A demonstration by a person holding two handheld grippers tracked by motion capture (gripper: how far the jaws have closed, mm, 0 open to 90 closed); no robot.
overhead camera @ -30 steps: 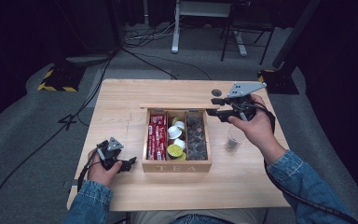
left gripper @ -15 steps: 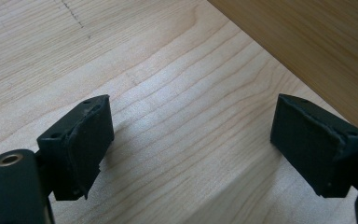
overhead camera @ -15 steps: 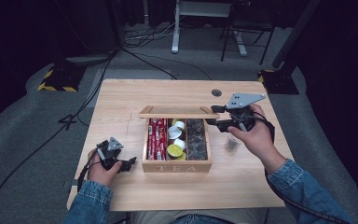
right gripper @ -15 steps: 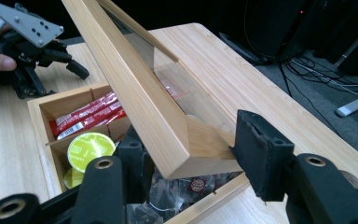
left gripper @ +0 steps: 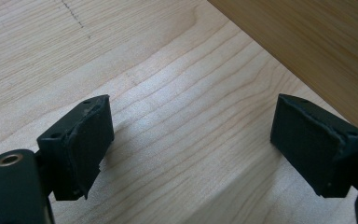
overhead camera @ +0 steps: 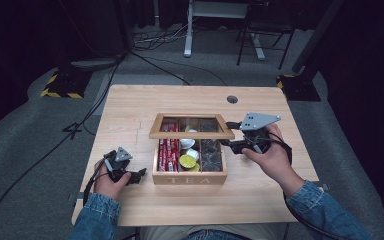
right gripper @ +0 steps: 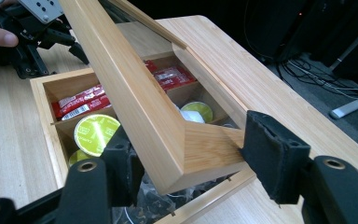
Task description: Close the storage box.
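Pale wood-grain bench over grey carpet, dark room behind. At mid-bench, wooden tea box, compartments holding red packets, round foil-topped capsules, dark wrappers. Framed lid half raised, its corner between right claw, jaws just widened, pads not clearly pressing. Left claw released, spread over bare bench beside box.

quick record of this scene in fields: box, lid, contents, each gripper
box: wooden tea box on the table
lid: framed lid half lowered, its corner between the jaws
contents: red sachets left, round capsules middle, dark packets right
right gripper: right gripper astride the lid corner, its jaws have just been opening, pad on one side visibly apart from the wood
left gripper: left gripper open, nothing between, beside the box
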